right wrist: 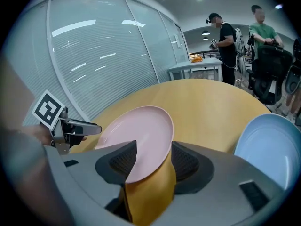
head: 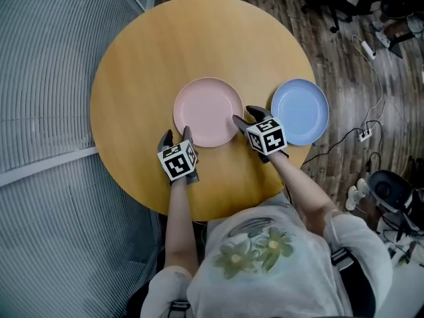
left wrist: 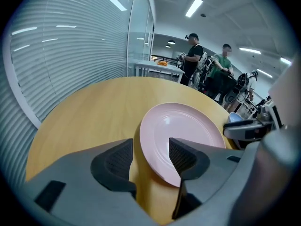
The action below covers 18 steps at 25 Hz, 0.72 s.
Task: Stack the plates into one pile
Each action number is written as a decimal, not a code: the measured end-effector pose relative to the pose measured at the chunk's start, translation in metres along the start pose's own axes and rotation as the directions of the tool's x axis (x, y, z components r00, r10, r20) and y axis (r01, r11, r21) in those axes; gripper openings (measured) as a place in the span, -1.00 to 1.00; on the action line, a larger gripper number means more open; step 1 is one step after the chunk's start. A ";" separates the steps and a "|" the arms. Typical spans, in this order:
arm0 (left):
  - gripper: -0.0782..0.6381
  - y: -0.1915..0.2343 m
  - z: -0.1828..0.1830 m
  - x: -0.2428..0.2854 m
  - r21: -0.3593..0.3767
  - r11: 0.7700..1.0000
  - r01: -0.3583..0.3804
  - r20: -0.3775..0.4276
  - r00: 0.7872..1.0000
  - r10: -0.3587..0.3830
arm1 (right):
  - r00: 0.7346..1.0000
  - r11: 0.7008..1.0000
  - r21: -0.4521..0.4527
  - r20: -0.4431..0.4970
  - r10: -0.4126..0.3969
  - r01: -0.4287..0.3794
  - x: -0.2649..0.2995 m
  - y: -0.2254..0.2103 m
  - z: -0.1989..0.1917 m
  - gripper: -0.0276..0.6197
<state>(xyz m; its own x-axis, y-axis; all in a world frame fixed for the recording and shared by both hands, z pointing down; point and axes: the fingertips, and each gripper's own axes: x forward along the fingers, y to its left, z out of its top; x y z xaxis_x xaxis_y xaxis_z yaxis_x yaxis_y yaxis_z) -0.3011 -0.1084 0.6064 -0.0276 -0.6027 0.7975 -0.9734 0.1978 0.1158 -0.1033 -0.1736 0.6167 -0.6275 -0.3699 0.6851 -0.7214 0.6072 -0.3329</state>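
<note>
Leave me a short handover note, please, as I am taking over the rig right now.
Left gripper: open, jaws either side of the near-left rim of the pink plate, not closed on it.
Right gripper: open, astride its near-right rim.
The pink plate lies flat mid-table; the blue plate lies flat to its right, apart.
Done: nothing stacked.
Left: set one plate on the other.

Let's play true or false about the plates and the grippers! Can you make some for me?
The pink plate lies on the round table. True.
The blue plate sits on top of the pink plate. False: it lies beside it, apart.
The left gripper and the right gripper are both open. True.
The right gripper reaches for the blue plate. False: the pink plate's rim stands between its jaws.
</note>
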 end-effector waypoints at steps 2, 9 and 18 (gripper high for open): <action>-0.08 0.000 -0.008 0.010 -0.008 1.000 0.015 -0.028 0.999 -0.016 | 1.000 1.000 0.002 -0.018 -0.004 0.004 0.009 -0.001 -0.004 -0.25; -0.13 0.004 -0.024 0.035 -0.040 0.999 0.024 -0.086 0.996 -0.027 | 0.996 1.000 0.015 -0.084 -0.018 0.020 0.034 -0.011 -0.019 -0.25; -0.56 0.011 -0.023 0.042 -0.029 0.999 -0.031 -0.102 0.994 0.028 | 0.989 0.998 0.035 -0.139 -0.049 0.054 0.036 -0.022 -0.027 -0.50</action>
<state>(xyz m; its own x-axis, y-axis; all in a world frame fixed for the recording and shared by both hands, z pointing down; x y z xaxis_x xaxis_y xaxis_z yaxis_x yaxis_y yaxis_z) -0.3076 -0.1139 0.6546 -0.0313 -0.5152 0.8565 -0.9652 0.2383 0.1081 -0.1018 -0.1816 0.6665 -0.5451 -0.2980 0.7836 -0.7640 0.5613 -0.3180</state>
